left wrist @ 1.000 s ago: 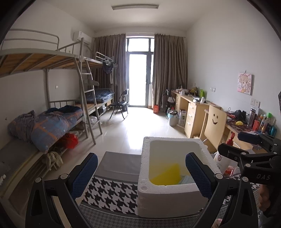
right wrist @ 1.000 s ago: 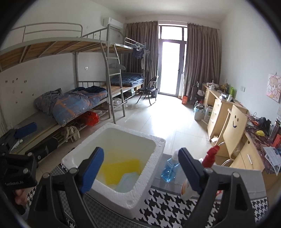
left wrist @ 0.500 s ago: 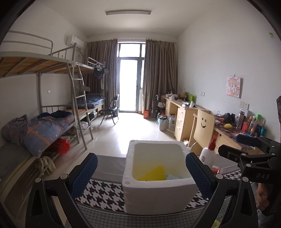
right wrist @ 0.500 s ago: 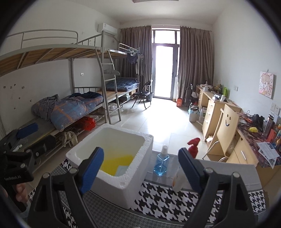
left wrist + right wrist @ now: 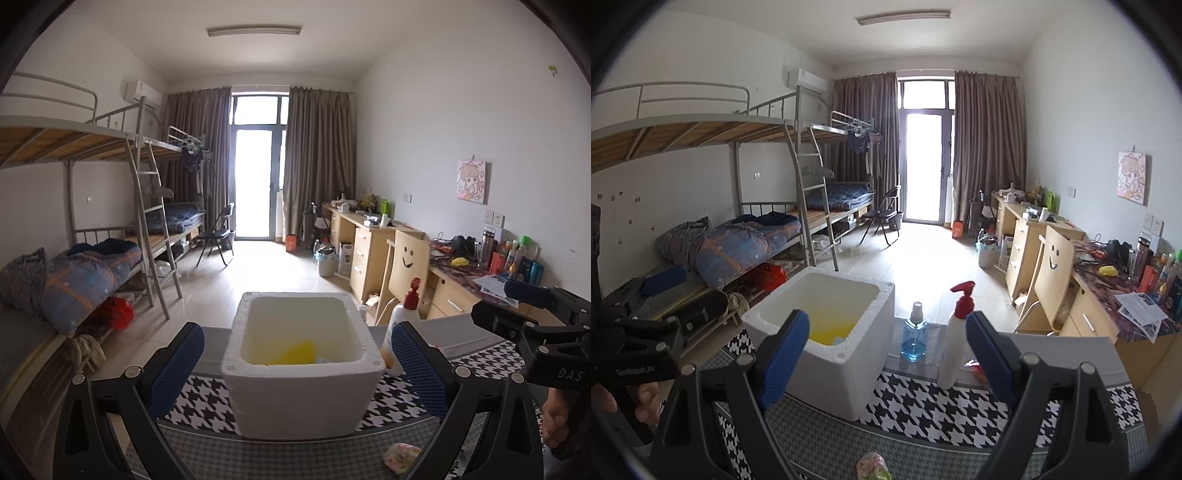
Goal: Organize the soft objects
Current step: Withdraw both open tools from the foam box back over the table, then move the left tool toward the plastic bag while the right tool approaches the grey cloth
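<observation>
A white foam box stands on the houndstooth cloth, holding a yellow soft piece and a pale blue one. My left gripper is open, its blue pads wide on either side of the box and nearer the camera, holding nothing. In the right wrist view the foam box sits left of centre, and my right gripper is open and empty. A small floral soft object lies on the cloth near the front edge; the left wrist view shows the floral object at lower right.
A white pump bottle with a red top and a blue spray bottle stand right of the box. Bunk beds line the left wall, desks and a smiley chair the right. A hand holds the other gripper at the left edge.
Both grippers have drawn back from the box, which looks smaller and farther. The pump bottle and floral object have come into view. Jaws stay wide.
</observation>
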